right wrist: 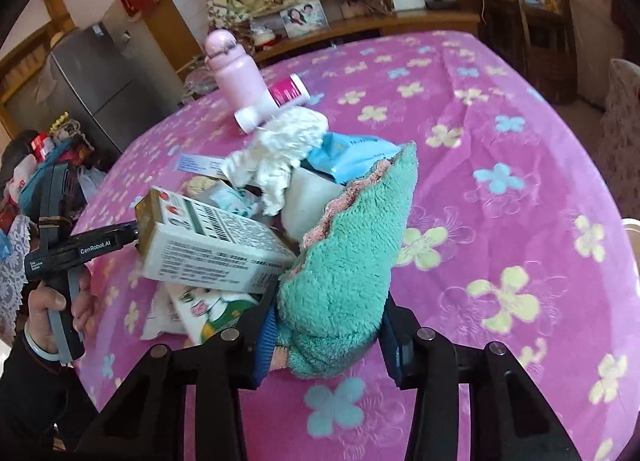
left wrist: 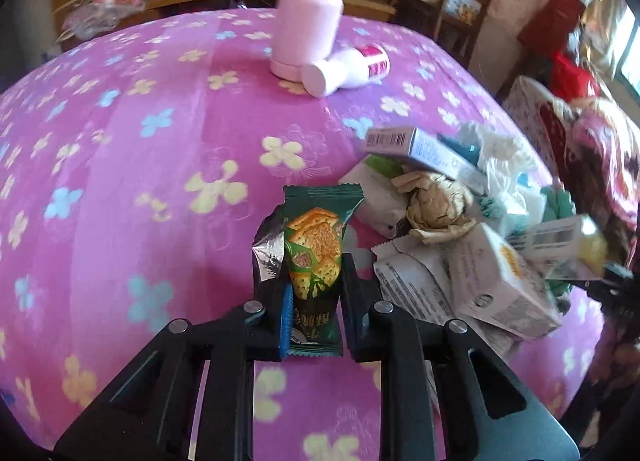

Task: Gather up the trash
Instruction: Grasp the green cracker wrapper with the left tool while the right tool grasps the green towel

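— What has the left gripper (left wrist: 313, 303) got?

— A green foil biscuit wrapper (left wrist: 310, 257), standing upright, pinched between its jaws above the pink flowered bedspread (left wrist: 160, 165).

— And the rest of the rubbish?

— Heaped just to the right of those jaws: a crumpled beige paper ball (left wrist: 436, 205), a white carton with an orange mark (left wrist: 500, 281) and a grey-blue box with a barcode (left wrist: 416, 149) on top.

— The right gripper (right wrist: 326, 335)?

— Its jaws are clamped around a fluffy teal cloth with pink trim (right wrist: 352, 257), which rises straight ahead of them. Left of them lies a white barcoded box (right wrist: 208, 245); beyond it, a wad of white tissue (right wrist: 280, 149).

— Anything farther off?

— A tall pink bottle (left wrist: 308, 17) stands well beyond both, with a small white bottle with a magenta label (left wrist: 348, 69) on its side touching it.
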Motion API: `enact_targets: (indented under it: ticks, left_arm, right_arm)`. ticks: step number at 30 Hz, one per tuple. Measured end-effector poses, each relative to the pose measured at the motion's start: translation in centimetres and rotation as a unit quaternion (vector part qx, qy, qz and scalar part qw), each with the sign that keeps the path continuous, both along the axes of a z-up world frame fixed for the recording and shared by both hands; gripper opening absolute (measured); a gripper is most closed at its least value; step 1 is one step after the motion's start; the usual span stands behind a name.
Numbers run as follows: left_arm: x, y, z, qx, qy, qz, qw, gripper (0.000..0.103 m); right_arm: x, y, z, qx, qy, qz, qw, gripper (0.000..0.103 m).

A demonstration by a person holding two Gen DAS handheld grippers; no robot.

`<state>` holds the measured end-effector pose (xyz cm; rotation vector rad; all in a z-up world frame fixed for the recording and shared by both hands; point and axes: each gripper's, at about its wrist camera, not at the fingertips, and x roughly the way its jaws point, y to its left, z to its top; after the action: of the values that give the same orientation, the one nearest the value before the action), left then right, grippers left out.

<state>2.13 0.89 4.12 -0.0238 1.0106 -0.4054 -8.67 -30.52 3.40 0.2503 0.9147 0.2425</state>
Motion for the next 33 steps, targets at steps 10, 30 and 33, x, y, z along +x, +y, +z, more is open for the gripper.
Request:
enact_targets:
  ticks: [10, 30, 33]
  left_arm:
    - [-6.3, -2.4, 6.7, -0.020, -0.033, -0.034, 0.9987, 0.016]
    - [-13.9, -32.7, 8.9, -0.076, 0.019, -0.255, 0.9637, 0.016]
    - [-13.7, -37.0, 8.0, -0.081, 0.031, -0.265, 0.9603, 0.016]
  right_arm:
    - [-4.4, -3.7, 2.4, -0.009, -0.028, -0.023, 0.999, 0.043]
    - [-12.0, -24.3, 0.8, -0.097, 0.033, -0.210, 0.972, 0.043]
    - [-11.9, -27.2, -0.4, -0.103, 0.048, -0.234, 0.966, 0.043]
